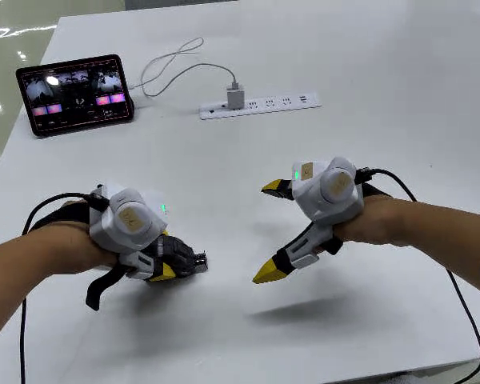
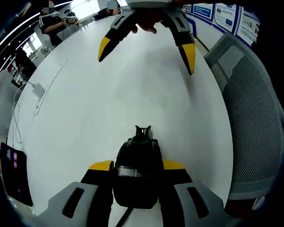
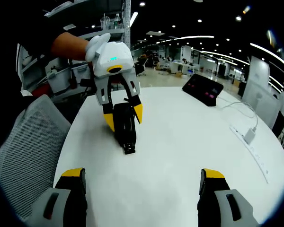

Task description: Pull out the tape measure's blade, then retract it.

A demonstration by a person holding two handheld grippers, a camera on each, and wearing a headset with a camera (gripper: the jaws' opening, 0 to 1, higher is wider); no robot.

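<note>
Currently the left gripper (image 1: 174,262) sits at lower left of the head view, jaws clamped on the black tape measure (image 1: 192,260), which rests on the white table (image 1: 224,336). Right gripper (image 1: 270,230), right of centre, has its jaws spread wide and holds nothing.

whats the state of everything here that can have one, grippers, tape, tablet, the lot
left hand-held gripper: shut on the tape measure
right hand-held gripper: open, holding nothing
tape measure: blade retracted, just the end hook showing at the front
tablet: screen lit
power strip: one white charger plugged in, other sockets free
</note>
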